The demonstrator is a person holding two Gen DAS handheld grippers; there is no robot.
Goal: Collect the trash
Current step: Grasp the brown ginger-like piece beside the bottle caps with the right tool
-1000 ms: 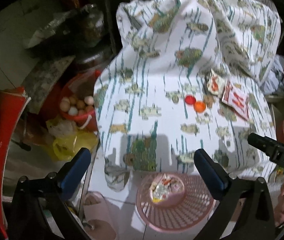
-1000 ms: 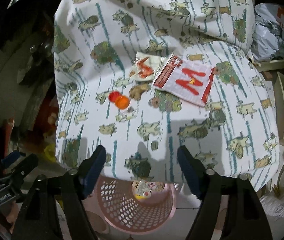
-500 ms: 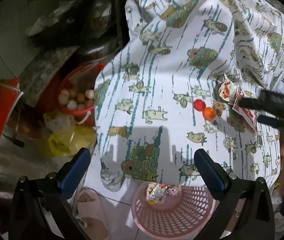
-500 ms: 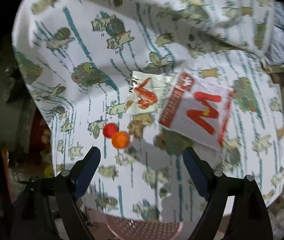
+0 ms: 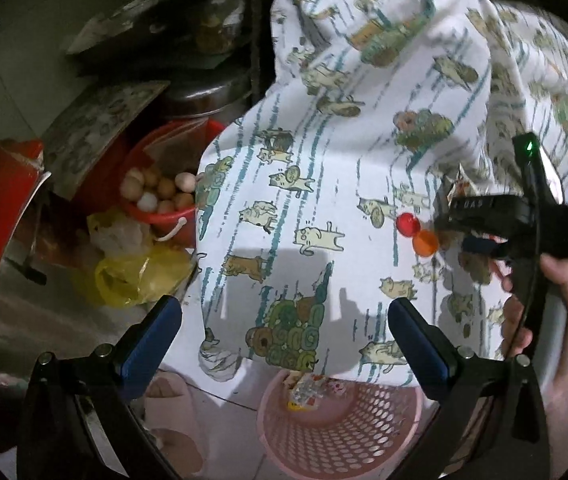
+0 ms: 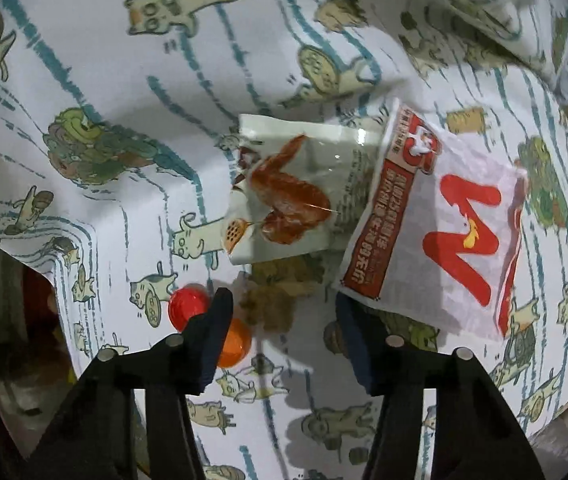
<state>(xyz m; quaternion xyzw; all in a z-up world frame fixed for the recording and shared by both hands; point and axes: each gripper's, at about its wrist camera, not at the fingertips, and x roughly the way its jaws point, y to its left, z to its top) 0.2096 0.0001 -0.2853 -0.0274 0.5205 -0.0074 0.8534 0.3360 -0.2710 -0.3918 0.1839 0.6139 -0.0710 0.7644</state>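
Observation:
A cat-print cloth (image 5: 324,160) covers a raised surface. On it lie a chicken-wing snack wrapper (image 6: 292,192), a white wrapper with a red M (image 6: 444,232), a red ball (image 6: 188,306), an orange ball (image 6: 236,342) and a brown crumpled scrap (image 6: 272,300). My right gripper (image 6: 284,320) points down at the cloth, its jaws closing with the brown scrap between them; the pads are not pressing on it. My left gripper (image 5: 282,316) stands open and empty over the cloth's front edge. Below it a pink basket (image 5: 340,428) holds wrappers (image 5: 308,392).
A hand (image 5: 564,320) holds the right gripper at the right of the left wrist view. Left of the cloth are a red bucket of eggs (image 5: 156,196), a yellow plastic bag (image 5: 132,276), a lidded metal pot (image 5: 204,92) and a pink slipper (image 5: 172,400).
My right gripper has come down close over the cloth toward the wrappers and balls, and its jaws have narrowed around the brown scrap. The left gripper has drifted slightly and stays open.

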